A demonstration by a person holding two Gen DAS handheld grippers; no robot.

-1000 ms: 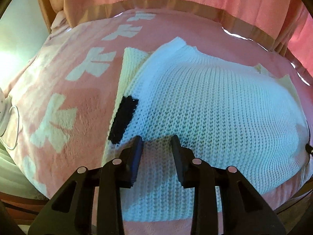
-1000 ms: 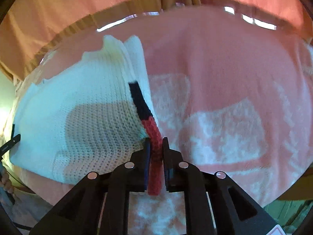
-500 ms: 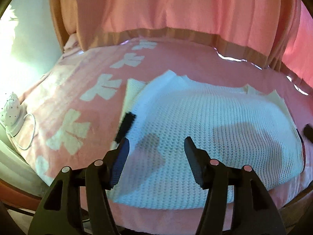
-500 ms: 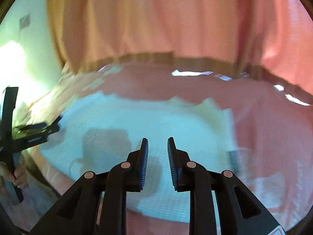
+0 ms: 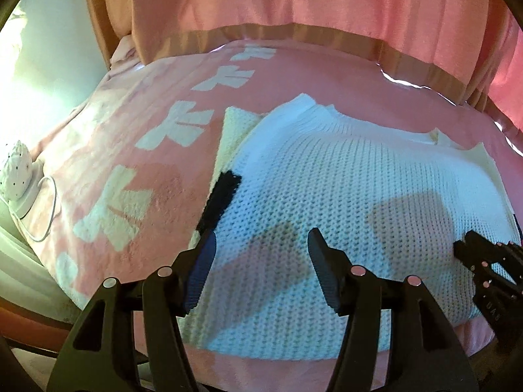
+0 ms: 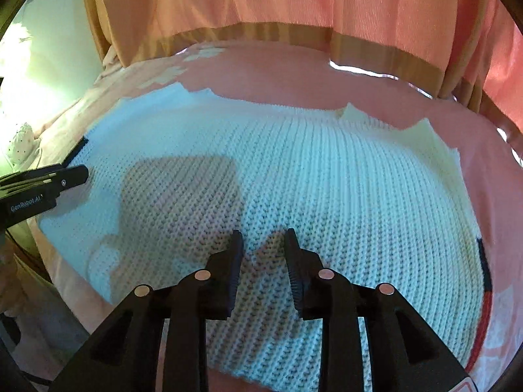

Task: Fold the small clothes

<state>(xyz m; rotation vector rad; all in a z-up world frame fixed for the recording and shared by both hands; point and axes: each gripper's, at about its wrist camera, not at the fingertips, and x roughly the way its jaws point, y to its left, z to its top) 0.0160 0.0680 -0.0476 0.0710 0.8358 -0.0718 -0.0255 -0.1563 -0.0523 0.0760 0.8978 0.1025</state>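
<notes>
Hovering left gripper (image 5: 261, 245) released, empty | right gripper (image 6: 263, 245) opening, nothing between, above white sweater (image 6: 327, 179)

1 knit sweater (image 5: 343, 183), 1 blanket (image 5: 108, 170), 2 grippers (image 5: 261, 245) (image 6: 263, 241).

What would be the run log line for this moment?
white knit sweater: flat on pink blanket | left gripper: open, empty | right gripper: opening, empty
</notes>
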